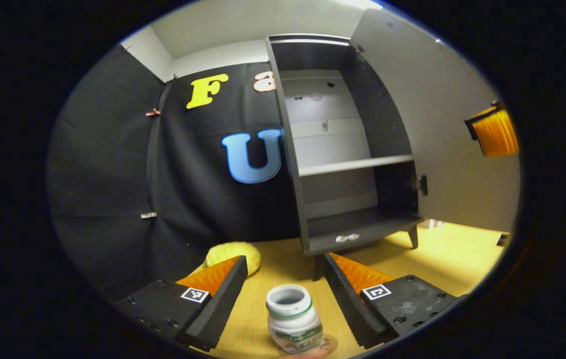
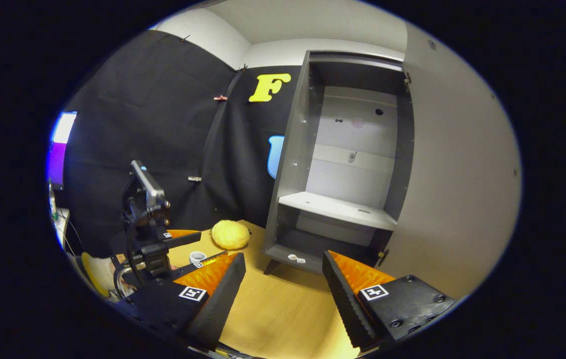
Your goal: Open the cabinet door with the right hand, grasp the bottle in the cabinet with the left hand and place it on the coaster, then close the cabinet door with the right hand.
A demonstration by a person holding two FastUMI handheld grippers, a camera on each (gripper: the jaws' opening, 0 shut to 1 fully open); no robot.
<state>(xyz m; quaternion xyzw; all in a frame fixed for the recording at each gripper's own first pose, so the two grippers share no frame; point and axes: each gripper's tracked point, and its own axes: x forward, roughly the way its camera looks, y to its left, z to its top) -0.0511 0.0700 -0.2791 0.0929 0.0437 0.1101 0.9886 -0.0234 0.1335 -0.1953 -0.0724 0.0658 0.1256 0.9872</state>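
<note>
Now you are at the end of the placing step: the bottle (image 1: 293, 319) stands upright on the coaster (image 1: 331, 344) on the near part of the table (image 1: 442, 254), between the fingers of your left gripper (image 1: 283, 279), which are spread wide and clear of it. The cabinet (image 1: 347, 149) is far and to the right, its door (image 2: 457, 189) swung fully open. Your right gripper (image 2: 283, 279) is also wide and holds nothing. I judge the next move is to draw the left back without tipping the bottle, then push the door closed with the right.
</note>
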